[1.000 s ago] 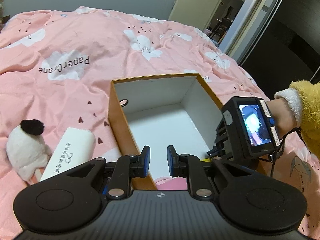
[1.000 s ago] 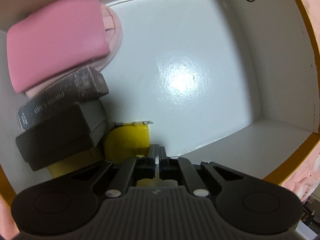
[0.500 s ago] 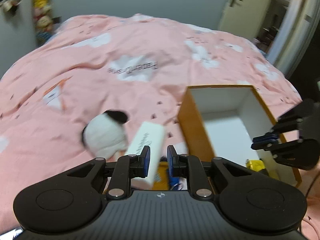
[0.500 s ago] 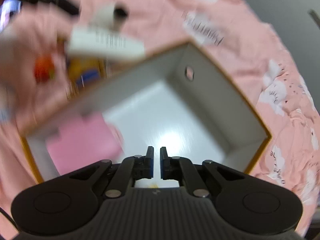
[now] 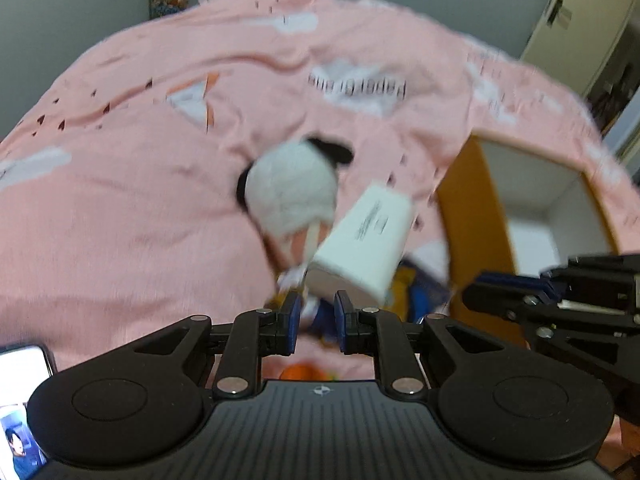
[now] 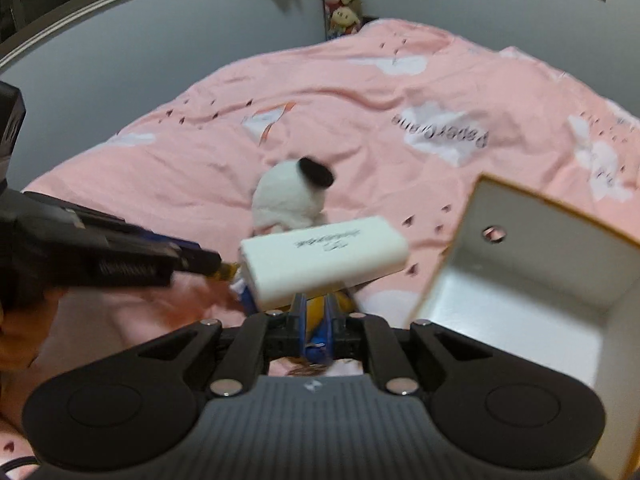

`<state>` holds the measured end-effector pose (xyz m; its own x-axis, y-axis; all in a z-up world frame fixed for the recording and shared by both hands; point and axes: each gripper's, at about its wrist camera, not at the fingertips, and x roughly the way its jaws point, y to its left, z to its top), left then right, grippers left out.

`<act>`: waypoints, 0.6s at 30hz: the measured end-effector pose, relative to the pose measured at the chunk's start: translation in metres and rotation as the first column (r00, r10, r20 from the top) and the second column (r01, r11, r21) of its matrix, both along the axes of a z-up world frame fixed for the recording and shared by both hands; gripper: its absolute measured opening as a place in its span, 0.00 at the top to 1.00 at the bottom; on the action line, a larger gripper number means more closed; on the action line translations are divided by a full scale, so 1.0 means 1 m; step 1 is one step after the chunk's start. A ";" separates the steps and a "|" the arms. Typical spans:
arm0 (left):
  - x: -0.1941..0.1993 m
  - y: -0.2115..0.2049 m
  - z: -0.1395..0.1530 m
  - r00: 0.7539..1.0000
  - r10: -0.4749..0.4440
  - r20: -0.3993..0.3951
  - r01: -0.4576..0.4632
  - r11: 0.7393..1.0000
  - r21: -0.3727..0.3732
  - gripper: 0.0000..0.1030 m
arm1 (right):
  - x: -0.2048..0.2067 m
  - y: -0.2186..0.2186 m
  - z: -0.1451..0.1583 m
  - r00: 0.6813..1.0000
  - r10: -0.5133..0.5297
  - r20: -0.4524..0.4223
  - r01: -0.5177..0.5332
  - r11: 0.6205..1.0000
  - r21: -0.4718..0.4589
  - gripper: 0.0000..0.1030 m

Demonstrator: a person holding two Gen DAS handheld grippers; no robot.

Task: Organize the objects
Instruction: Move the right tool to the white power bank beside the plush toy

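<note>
Both grippers have swung away from the box since a second ago, when the right one was down inside it beside a pink pouch and dark cases. Now the right gripper hovers over the pile outside, its blue-padded fingers a narrow gap apart with nothing clearly between them. The left gripper points the same way, fingers parted and holding nothing.

The white case is a smooth, rounded-edge oblong with small dark print on its top face; it rests tilted across a blurred heap of yellow and blue items, probably packaging, just left of the box. A fluffy white plush with a black ear lies behind it, touching or nearly so.

The box is stiff card, orange outside, glossy white inside, with a round hole in one wall. What shows of its interior looks bare here. Everything sits on a soft, wrinkled pink bedspread printed with white shapes.
</note>
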<state>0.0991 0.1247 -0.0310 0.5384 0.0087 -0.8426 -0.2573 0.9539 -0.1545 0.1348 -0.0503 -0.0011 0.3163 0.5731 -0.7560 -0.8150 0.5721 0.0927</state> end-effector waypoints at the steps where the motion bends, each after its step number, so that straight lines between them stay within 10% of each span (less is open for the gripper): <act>1: -0.001 0.000 -0.003 1.000 0.001 -0.013 -0.001 1.000 -0.003 0.81 | 0.000 0.007 -0.008 1.000 0.008 -0.007 -0.008 1.000 -0.007 0.90; 18: -0.002 0.003 -0.017 1.000 0.031 0.001 -0.031 0.999 0.008 0.76 | -0.009 0.032 -0.030 1.000 0.014 0.022 -0.012 0.997 -0.073 0.68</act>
<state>0.0972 0.1281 -0.0479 0.5384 0.0321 -0.8421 -0.2869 0.9466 -0.1473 0.1258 -0.0185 -0.0308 0.3266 0.5208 -0.7887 -0.8236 0.5662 0.0328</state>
